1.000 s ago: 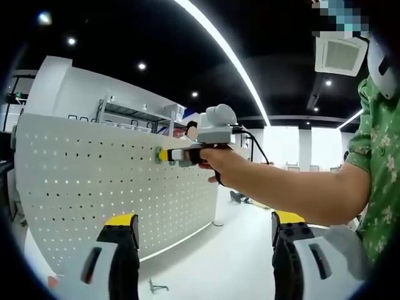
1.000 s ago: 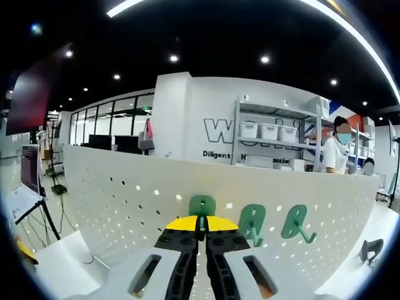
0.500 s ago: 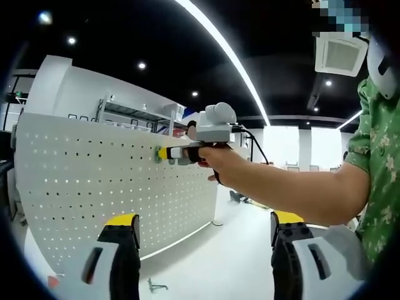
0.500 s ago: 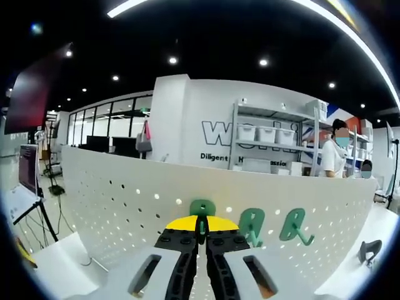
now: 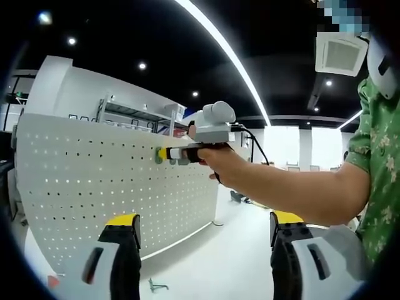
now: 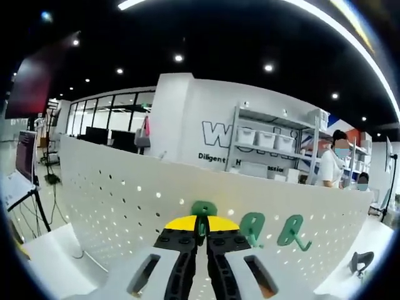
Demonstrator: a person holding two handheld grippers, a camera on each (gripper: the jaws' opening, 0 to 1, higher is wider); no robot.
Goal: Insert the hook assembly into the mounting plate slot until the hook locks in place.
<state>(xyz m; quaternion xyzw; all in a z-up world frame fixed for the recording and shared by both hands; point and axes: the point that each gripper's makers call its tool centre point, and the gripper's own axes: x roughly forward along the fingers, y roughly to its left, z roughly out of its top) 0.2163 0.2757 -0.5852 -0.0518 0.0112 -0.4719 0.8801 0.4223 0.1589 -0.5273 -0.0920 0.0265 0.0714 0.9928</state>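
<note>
Right claw [image 6: 200, 232] clamps the green hook [image 6: 202, 211] against the pegboard [image 6: 112, 200], pressing it toward seating. Left claw [image 5: 200, 250] hangs wide, empty, back for sightline.

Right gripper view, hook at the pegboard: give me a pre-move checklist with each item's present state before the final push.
1. Right gripper shut on the green hook: ok.
2. Hook up against the white pegboard: ok, tip meets the board in the left gripper view.
3. Hook locked in its slot: cannot tell, jaws cover the joint.
4. Two mounted green hooks beside it, apart from the held one: ok.
5. Left gripper open, away from the board: ok.
6. Spare hook lying on the table, untouched: ok.
</note>
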